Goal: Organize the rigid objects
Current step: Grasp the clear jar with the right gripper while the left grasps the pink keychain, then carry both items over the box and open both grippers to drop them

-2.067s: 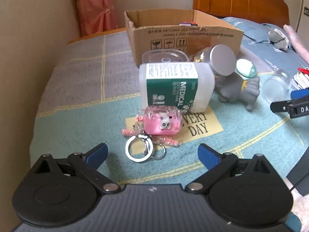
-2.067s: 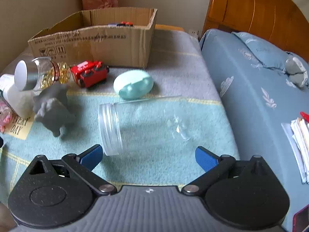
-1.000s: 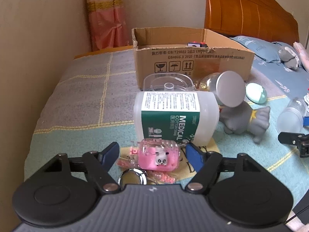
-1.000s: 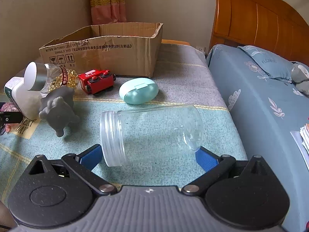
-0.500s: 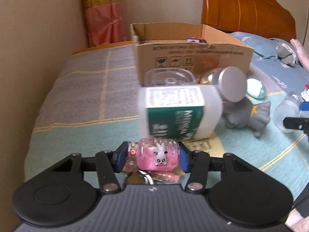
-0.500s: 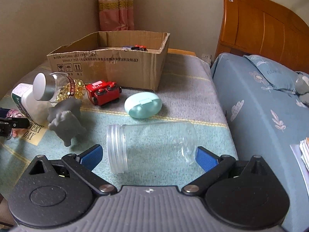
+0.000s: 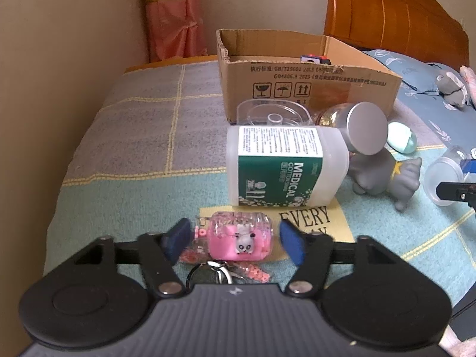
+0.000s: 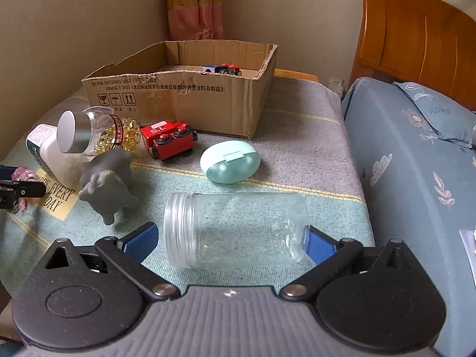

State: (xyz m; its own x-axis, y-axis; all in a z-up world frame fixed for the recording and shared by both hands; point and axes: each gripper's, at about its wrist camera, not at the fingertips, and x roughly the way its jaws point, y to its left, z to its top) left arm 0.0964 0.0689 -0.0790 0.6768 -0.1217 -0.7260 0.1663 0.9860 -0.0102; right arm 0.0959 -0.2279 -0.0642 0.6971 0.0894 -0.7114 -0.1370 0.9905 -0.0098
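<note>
- Left gripper (image 7: 235, 242) sitting low over the bedspread (image 7: 134, 136), jaws opening, pink keychain charm (image 7: 239, 239) lying between the blue pads (image 7: 293, 244) with a gap on both sides, so released, not pressing on it.
- Keychain charm resting on the bedspread by a yellow patch (image 7: 312, 220) with lettering; metal ring (image 7: 205, 273) and pink bead strands (image 7: 255, 272) trailing toward the camera.
- White bottle (image 7: 285, 165) with green label lying on its side just behind the charm.
- Clear lid (image 7: 272, 114) sitting behind the bottle, against the cardboard box (image 7: 297, 89).
- Jar with silver cap (image 7: 361, 131) lying tilted, yellow beads inside, cap leaning over the bottle and the grey toy animal (image 7: 386, 175).
- Right gripper (image 8: 229, 239) spread wide around the clear jar (image 8: 235, 229); the jar lying on its side on the bedspread, mouth toward the left finger, base at the right pad (image 8: 316, 245).
- Cannot tell whether the right pad is touching the jar base; left pad standing clear of the rim, so not clenched on it.
- Red toy vehicle (image 8: 168, 139) lying just in front of the box, beside the jar of beads.
- Mint oval case (image 8: 229, 162) sitting between the vehicle and the clear jar, apart from both.
- Box standing open at the back of the bedspread, small toys (image 8: 221, 68) showing inside.
- Blue pillow (image 8: 428, 110) and wooden headboard (image 8: 416, 29) showing off to the right.
</note>
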